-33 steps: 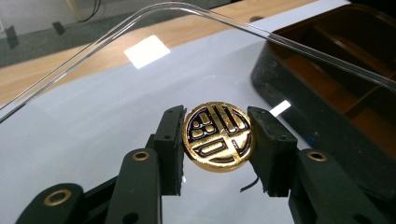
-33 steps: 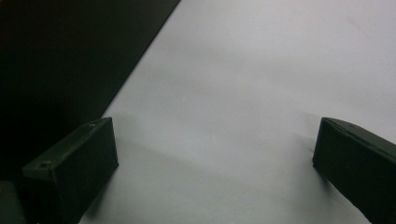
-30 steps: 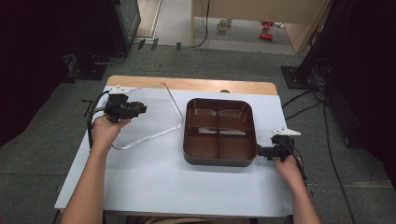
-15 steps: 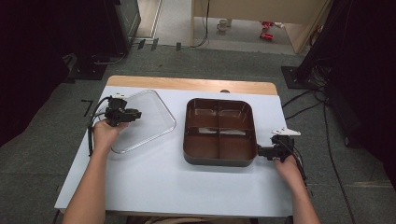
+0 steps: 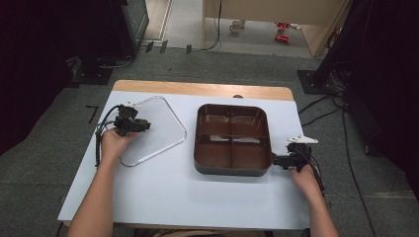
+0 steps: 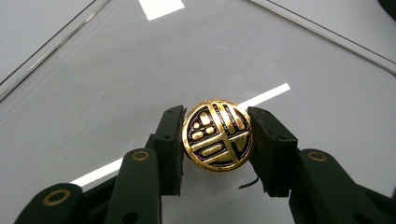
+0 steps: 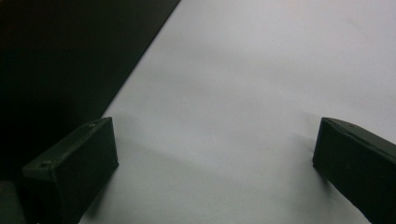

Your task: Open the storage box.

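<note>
A clear lid [image 5: 165, 132] with rounded corners lies flat on the white table, left of a dark brown tray [image 5: 232, 171] divided into several compartments. My left gripper [image 5: 143, 126] is shut on the lid's round gold-and-black knob [image 6: 217, 122], one pad pressing each side of it. In the left gripper view the lid's clear pane [image 6: 140, 60] spreads beyond the left gripper [image 6: 215, 142]. My right gripper [image 5: 276, 160] rests on the table just off the tray's right front corner. In the right gripper view the right gripper [image 7: 215, 140] stands open over bare table, with the tray's dark wall [image 7: 60, 60] at the upper left.
The white table top [image 5: 197, 207] has free room in front of the tray and lid. A wooden strip [image 5: 197, 89] runs along the far edge. Black stands and cables [image 5: 346, 113] sit on the grey floor around the table.
The lid, held tilted above the table a second ago, has come down with my left hand and now lies flat. The right gripper has stayed put.
</note>
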A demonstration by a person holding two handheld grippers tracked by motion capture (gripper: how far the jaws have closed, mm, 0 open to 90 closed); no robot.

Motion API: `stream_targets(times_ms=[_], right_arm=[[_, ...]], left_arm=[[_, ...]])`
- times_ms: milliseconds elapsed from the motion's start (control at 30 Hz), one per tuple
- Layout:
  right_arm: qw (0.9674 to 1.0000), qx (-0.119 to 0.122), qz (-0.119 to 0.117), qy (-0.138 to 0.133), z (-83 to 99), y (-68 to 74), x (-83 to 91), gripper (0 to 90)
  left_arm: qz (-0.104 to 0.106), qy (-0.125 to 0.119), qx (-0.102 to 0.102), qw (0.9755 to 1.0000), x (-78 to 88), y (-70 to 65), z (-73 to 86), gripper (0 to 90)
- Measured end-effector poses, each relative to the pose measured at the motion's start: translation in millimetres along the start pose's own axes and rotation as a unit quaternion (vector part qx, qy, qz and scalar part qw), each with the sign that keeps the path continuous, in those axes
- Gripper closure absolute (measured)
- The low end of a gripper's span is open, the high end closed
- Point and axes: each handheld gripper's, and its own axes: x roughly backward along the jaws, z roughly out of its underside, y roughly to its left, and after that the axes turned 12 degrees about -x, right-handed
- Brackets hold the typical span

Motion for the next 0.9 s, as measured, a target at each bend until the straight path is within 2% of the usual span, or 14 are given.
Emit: stream_targets(times_ms=[100, 133, 233, 367, 533, 667, 733, 800, 900], right_arm=[[1.0, 0.0, 0.0, 0.0, 0.0, 0.0, 0.0, 0.0], [1.0, 0.0, 0.0, 0.0, 0.0, 0.0, 0.0, 0.0], [1.0, 0.0, 0.0, 0.0, 0.0, 0.0, 0.0, 0.0], [1.0, 0.0, 0.0, 0.0, 0.0, 0.0, 0.0, 0.0], [1.0, 0.0, 0.0, 0.0, 0.0, 0.0, 0.0, 0.0], [1.0, 0.0, 0.0, 0.0, 0.0, 0.0, 0.0, 0.0], [1.0, 0.0, 0.0, 0.0, 0.0, 0.0, 0.0, 0.0], [1.0, 0.0, 0.0, 0.0, 0.0, 0.0, 0.0, 0.0], [1.0, 0.0, 0.0, 0.0, -0.1, 0.0, 0.0, 0.0]], left_arm=[[0.003, -0.001, 0.004, 1.0, 0.4, 0.3, -0.2, 58.2], [0.009, -0.009, 0.01, 0.9999, 2.0, 1.2, -0.5, 57.1], [0.01, -0.021, 0.015, 0.9996, 8.3, 0.8, -3.4, 50.2], [0.003, -0.032, 0.0, 0.9995, 20.9, -3.4, -10.3, 44.9], [0.016, -0.06, 0.004, 0.9981, 34.9, -8.0, -17.7, 42.2], [0.031, -0.079, 0.004, 0.9963, 42.4, -14.5, -21.5, 39.9], [0.032, -0.087, -0.003, 0.9957, 45.5, -19.1, -23.3, 37.2], [0.024, -0.09, -0.007, 0.9956, 47.7, -25.6, -25.4, 36.6], [0.031, -0.096, -0.014, 0.9948, 49.2, -34.8, -26.3, 35.6]])
